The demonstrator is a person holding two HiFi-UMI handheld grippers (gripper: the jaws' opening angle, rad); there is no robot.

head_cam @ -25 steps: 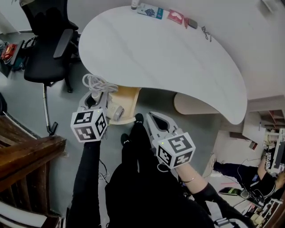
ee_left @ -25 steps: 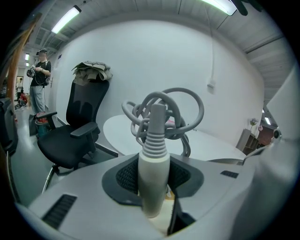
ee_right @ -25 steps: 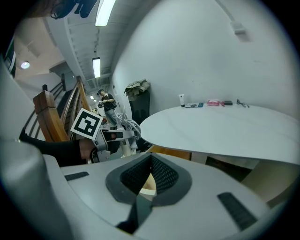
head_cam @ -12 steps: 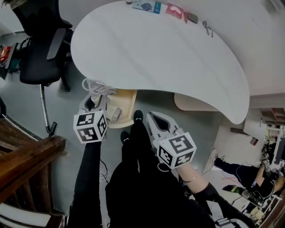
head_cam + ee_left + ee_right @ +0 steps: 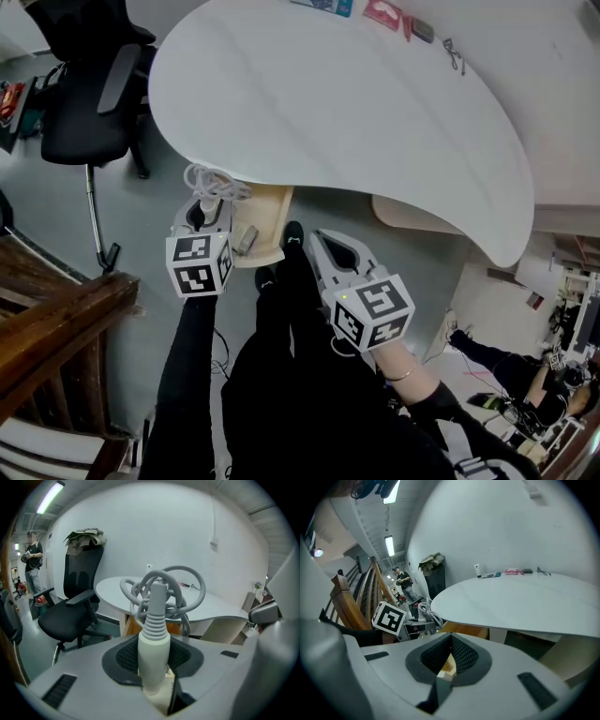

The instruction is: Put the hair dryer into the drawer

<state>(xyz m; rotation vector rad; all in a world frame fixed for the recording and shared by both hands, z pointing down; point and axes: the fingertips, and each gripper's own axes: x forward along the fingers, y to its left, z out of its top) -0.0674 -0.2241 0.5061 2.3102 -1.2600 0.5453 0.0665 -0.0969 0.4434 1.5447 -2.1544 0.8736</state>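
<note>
Gripping the hair dryer (image 5: 153, 651) by its handle over the open drawer (image 5: 270, 208), the left gripper (image 5: 201, 214) has not yet set it inside, while the right gripper (image 5: 327, 250) hangs closed and empty.

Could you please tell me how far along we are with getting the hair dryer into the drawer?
Done: the drawer stands open under the table. In hand: the left gripper grips the hair dryer by its handle, right at the drawer. Left: set it inside and let go. The right gripper is shut and empty.
</note>
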